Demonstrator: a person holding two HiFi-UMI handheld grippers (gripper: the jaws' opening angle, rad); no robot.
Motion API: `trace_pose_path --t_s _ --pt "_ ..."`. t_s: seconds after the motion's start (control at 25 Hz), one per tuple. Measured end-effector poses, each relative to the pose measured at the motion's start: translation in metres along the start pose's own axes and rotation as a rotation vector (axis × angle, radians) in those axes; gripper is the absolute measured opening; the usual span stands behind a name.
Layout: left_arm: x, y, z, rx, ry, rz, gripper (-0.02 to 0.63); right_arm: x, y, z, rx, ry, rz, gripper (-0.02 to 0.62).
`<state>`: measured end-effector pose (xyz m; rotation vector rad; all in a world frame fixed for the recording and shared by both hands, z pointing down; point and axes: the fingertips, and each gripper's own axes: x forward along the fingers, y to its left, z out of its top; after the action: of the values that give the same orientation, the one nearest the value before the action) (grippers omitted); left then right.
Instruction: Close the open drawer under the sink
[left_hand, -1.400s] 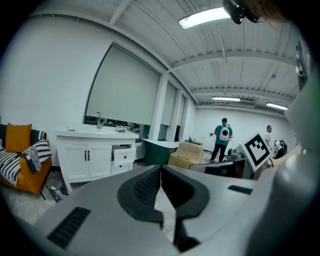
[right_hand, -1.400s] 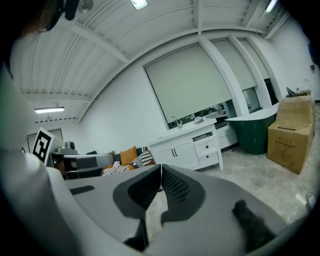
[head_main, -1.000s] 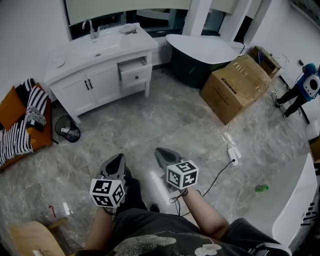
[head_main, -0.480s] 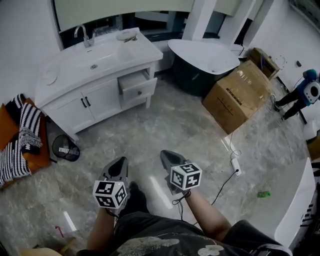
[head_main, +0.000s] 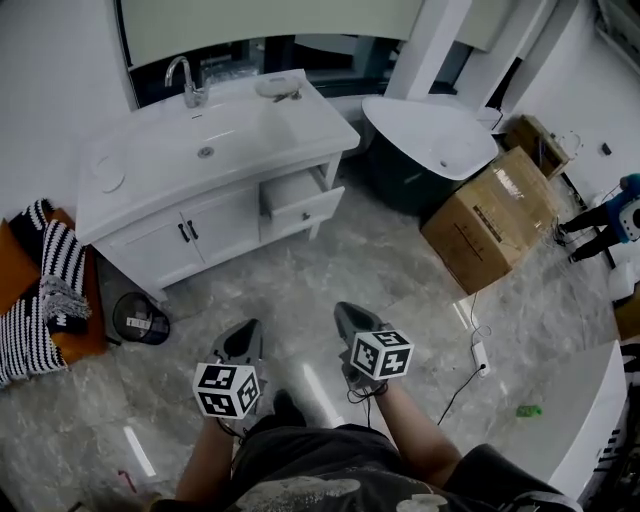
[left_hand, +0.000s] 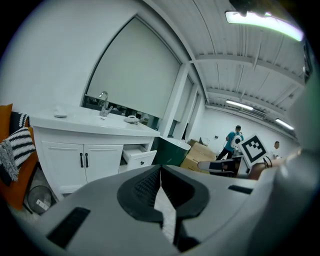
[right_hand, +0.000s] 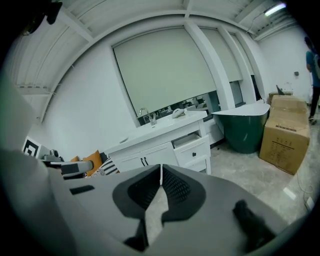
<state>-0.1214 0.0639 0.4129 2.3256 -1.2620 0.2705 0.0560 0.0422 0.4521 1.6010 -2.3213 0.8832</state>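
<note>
A white vanity (head_main: 160, 245) with a sink and tap stands ahead against the wall. Its upper right drawer (head_main: 305, 205) is pulled out; it also shows as the open drawer (left_hand: 138, 156) in the left gripper view and the open drawer (right_hand: 192, 145) in the right gripper view. My left gripper (head_main: 243, 343) and right gripper (head_main: 350, 322) are held side by side over the marble floor, well short of the vanity. Both are shut with nothing between the jaws: the left gripper (left_hand: 160, 172) and the right gripper (right_hand: 161, 172) each show their tips meeting.
A dark green bathtub (head_main: 430, 140) stands right of the vanity, with a large cardboard box (head_main: 490, 225) beside it. A black bin (head_main: 140, 318) and a striped cloth on an orange seat (head_main: 40, 290) sit left. A power strip and cable (head_main: 478, 355) lie on the floor right. A person (head_main: 610, 215) stands far right.
Both grippers and the head have travelled forward across the floor; the vanity and its open drawer now appear larger and nearer. The jaws stayed shut.
</note>
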Motion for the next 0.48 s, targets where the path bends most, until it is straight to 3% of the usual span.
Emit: trace_pose_path --t_s 0.48 --pt "0.045 0.049 0.020 -0.039 0.018 0.022 0.015 0.055 -0.034 0.016 0.017 0.029 -0.071 0.028"
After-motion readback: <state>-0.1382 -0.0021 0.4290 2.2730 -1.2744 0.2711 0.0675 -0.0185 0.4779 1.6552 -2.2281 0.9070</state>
